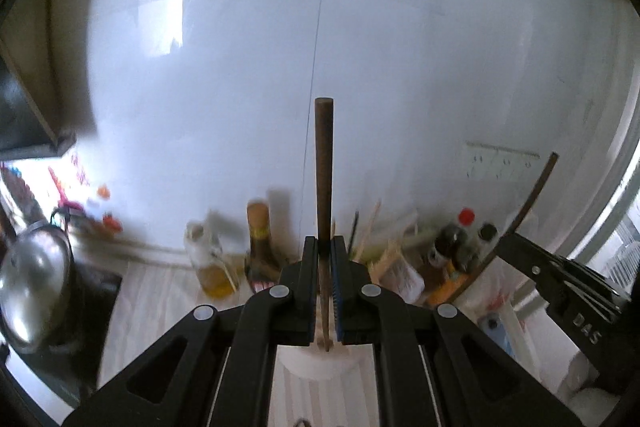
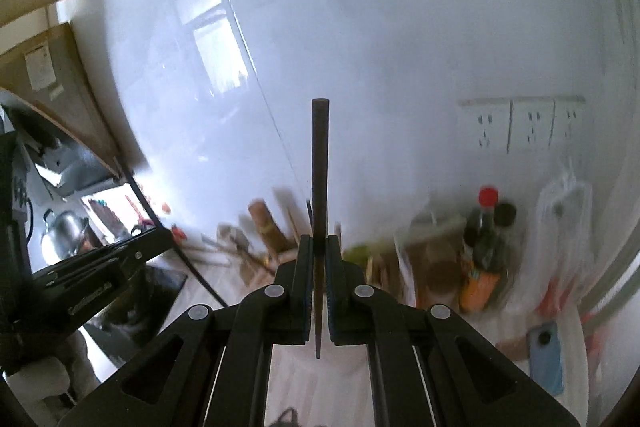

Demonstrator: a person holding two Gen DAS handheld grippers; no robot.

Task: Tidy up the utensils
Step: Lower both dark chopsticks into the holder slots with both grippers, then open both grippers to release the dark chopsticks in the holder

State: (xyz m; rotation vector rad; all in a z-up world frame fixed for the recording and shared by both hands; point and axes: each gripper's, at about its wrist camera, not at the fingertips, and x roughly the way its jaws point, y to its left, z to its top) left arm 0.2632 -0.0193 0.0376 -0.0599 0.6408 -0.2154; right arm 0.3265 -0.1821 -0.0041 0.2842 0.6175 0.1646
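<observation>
So I've got one dark wooden chopstick in each set of tongs right now. Left gripper [image 1: 325,255] is clamped nearly shut on a brown, round-ended chopstick [image 1: 323,163], right gripper [image 2: 319,251] the same on a darker one [image 2: 320,163], both sticking up against the glossy white wall [image 1: 400,47]. Looks like the carry step to me. Next is probably the holder [image 1: 384,259] stuffed with pale sticks by the bottles, so I'll need to line up the thin tapered tips.
</observation>
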